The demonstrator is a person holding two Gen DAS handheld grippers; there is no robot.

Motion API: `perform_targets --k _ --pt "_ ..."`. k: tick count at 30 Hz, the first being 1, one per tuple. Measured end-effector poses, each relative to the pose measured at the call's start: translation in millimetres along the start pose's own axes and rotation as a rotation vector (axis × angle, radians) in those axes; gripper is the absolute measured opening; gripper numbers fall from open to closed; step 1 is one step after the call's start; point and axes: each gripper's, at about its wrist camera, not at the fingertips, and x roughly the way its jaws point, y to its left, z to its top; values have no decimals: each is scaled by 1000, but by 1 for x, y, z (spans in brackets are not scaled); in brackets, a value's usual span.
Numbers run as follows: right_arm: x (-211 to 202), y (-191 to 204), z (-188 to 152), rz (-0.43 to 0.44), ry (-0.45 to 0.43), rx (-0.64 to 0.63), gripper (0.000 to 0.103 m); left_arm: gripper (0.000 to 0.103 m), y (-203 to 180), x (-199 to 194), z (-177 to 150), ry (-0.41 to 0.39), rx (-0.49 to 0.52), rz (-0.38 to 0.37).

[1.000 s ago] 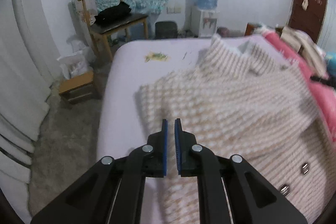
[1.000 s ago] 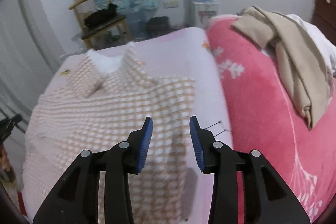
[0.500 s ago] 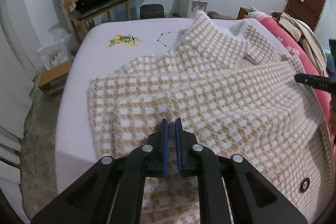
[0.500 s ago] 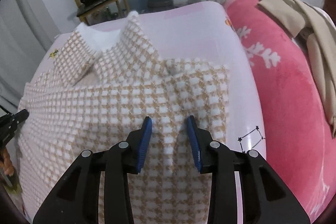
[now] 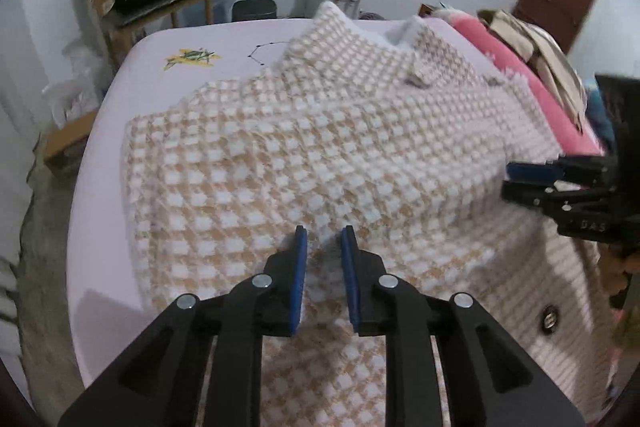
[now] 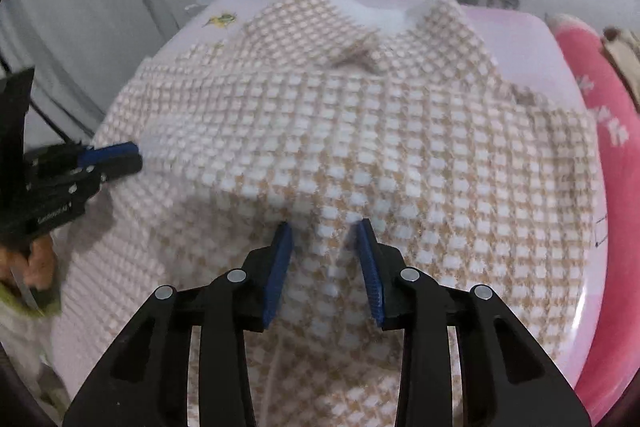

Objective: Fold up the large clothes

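Checked coat [image 5: 340, 147] spread on the bed [image 5: 104, 187]. Left tongs [image 5: 323, 255] opening, a fabric fold between the jaws. Right tongs [image 6: 325, 247] parted over the cloth, gripping nothing.

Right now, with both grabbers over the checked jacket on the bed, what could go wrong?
1. The left gripper is opening with a ridge of the checked jacket between its pads; the fold may slump back as it lets go.
2. The right gripper straddles a raised fold; closing there might pinch several layers.
3. The jacket's edge reaches the pink blanket, so a pull might drag it askew.
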Motion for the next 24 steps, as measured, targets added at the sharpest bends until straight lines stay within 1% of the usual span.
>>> perform_targets --k 1,2,3,4,5,6,7,9,10,11,13,16,19,23,24 --pt "-7 0 -1 -13 -2 26 34 20 -3 -9 -2 -7 9 17" --pt "-16 2 -3 -18 -10 30 37 23 -8 -20 -7 -26 40 29" --pt "-22 4 -6 -14 -20 24 39 29 -11 -27 -9 -39 57 31" --pt "-33 11 -14 -12 -40 15 46 37 -16 -39 -17 -54 71 32" --pt "-41 14 -21 -18 -50 16 51 40 -20 -48 -25 -54 77 30" --pt "-52 18 -31 -28 -62 23 52 42 -24 -56 -35 -50 80 32" --pt "-60 19 -42 -31 -74 34 53 45 -25 -61 -43 -48 77 35" --pt "-80 19 -61 -26 -102 74 64 51 -26 -73 -63 -41 54 35" --pt "-90 21 -75 -25 -121 102 70 53 -25 -82 -80 -32 25 30" --pt "-100 23 -89 -26 -134 123 72 54 -24 -87 -92 -23 5 28" --pt "-110 34 -116 -48 -133 135 75 58 -25 -98 -116 -7 -17 22" --pt "-118 52 -158 -117 -89 120 79 63 -34 -108 -148 10 -9 44" --pt "-117 69 -195 -154 -32 119 79 63 -40 -117 -177 53 1 73" --pt "-121 84 -238 -226 -1 124 80 63 -37 -137 -210 59 -34 90" --pt "-122 84 -244 -229 1 130 81 63 -36 -140 -219 58 -47 87"
